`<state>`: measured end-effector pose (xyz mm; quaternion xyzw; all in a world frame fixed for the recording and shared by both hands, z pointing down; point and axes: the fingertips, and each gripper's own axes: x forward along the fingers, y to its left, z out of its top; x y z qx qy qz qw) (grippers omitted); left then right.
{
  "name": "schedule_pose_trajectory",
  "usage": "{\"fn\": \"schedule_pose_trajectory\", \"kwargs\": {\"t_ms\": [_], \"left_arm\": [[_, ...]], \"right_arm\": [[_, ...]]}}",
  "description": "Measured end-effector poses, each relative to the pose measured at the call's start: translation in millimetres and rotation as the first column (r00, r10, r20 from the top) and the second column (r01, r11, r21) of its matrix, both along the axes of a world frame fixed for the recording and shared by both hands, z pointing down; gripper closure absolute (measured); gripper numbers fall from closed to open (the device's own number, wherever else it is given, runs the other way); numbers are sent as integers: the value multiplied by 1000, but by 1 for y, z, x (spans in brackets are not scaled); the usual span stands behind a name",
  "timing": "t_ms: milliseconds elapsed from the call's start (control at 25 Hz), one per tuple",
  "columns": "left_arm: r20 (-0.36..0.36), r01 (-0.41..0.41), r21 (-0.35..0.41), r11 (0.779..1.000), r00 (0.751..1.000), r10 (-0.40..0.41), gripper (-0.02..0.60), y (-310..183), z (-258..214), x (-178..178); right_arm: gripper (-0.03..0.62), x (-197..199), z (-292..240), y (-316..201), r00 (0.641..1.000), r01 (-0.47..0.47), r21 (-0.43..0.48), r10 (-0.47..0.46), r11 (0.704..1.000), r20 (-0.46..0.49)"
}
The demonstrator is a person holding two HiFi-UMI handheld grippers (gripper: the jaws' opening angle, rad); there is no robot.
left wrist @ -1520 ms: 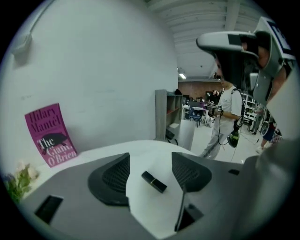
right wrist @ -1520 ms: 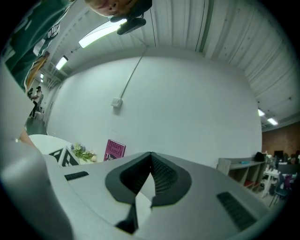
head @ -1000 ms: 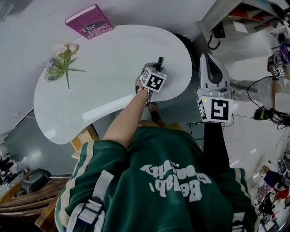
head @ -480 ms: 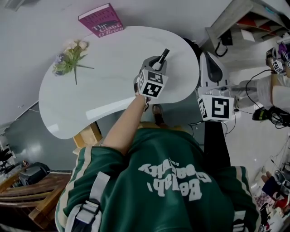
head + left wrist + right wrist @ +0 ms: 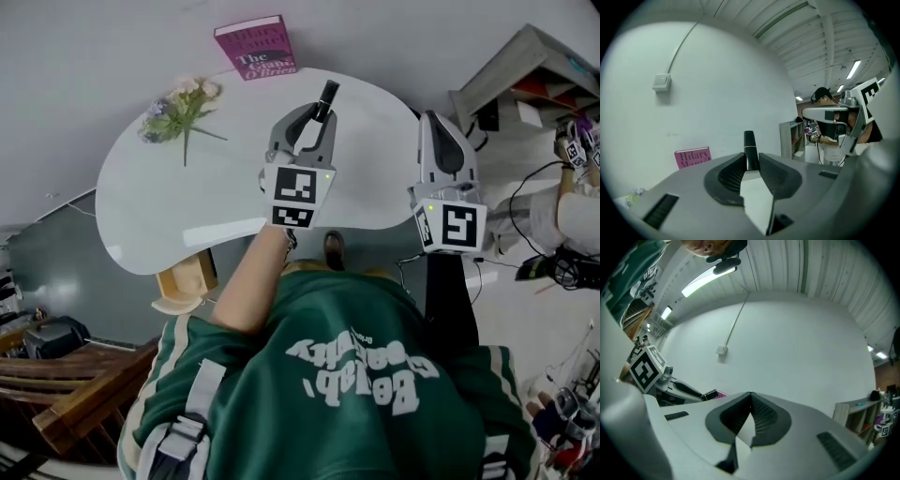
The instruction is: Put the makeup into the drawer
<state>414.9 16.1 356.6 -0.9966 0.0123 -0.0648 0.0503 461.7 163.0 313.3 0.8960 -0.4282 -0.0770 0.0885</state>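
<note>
The left tongs (image 5: 322, 112) pinch the makeup (image 5: 327, 97), a slim black tube. In the left gripper view the tongs (image 5: 751, 161) have just been closing and both pads press on the tube's lower end. The rest of the makeup (image 5: 750, 146) stands out past the tips toward the wall. It is held up above the far part of the white desk (image 5: 187, 216), not lying on it.

At the far left, a pale wooden box (image 5: 185, 284) shows under the desk's near edge; whether it is the drawer I cannot tell. Flowers (image 5: 178, 108) lie on the desk's far left part. A pink book (image 5: 255, 49) leans at the wall just behind the desk, and it also shows to the left of the tube in the left gripper view (image 5: 693, 157). A small switch box (image 5: 661, 82) sits on the wall above it.

The right tongs (image 5: 436, 122) hang off the desk's right end, pressed together with nothing between them, as the right gripper view (image 5: 750, 397) shows. A shelf (image 5: 525, 66) stands farther right, with another person (image 5: 574, 187) beside it.
</note>
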Motion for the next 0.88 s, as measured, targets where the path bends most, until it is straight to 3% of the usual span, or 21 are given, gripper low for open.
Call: {"fn": "schedule_pose_trajectory", "kwargs": {"t_ms": [200, 440, 640, 880], "left_arm": [[-20, 84, 5, 996, 996, -84, 469, -34, -10, -29], [-13, 212, 20, 977, 977, -212, 469, -90, -10, -95], [-12, 365, 25, 931, 931, -364, 469, -149, -15, -165], [-11, 513, 47, 857, 858, -513, 469, -196, -24, -261]], "right_arm": [[585, -17, -9, -50, 993, 114, 2, -114, 993, -13], [585, -64, -3, -126, 961, 277, 4, -277, 961, -5], [585, -116, -9, -194, 909, 417, 14, -417, 909, -1], [585, -196, -11, -263, 822, 568, 31, -569, 822, 9]]}}
